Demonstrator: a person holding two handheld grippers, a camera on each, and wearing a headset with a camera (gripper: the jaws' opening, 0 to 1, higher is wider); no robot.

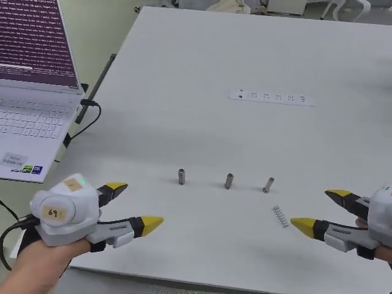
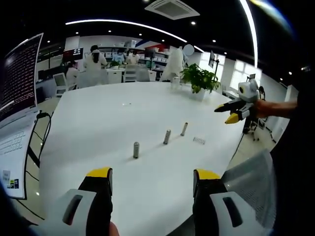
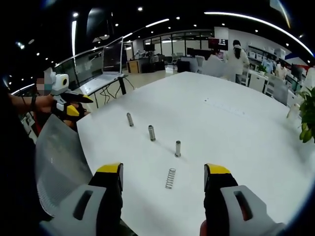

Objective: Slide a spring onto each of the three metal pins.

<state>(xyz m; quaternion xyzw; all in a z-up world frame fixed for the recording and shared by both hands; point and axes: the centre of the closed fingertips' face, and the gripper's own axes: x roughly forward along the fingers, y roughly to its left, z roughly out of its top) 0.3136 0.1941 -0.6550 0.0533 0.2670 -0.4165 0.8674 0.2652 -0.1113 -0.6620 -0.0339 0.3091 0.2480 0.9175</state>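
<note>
Spring (image 1: 280, 215) loose on table (image 1: 202, 92) just ahead of my right gripper (image 1: 310, 208), jaws wide, empty, bare pin (image 1: 268, 185) beyond, my left gripper (image 1: 142, 203) wide, empty too, sprung pin (image 1: 181, 177) ahead of it.

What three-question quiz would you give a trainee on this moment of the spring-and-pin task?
1. True or false: the right gripper is shut on the loose spring.
2. In the head view, the loose spring lies nearest which pin? A) leftmost B) middle C) rightmost
3. Fill in: ___ of the three pins looks bare.
Key: 1 false: it is open, and the spring lies on the table. 2 C, the rightmost pin. 3 one, that same pin.
</note>
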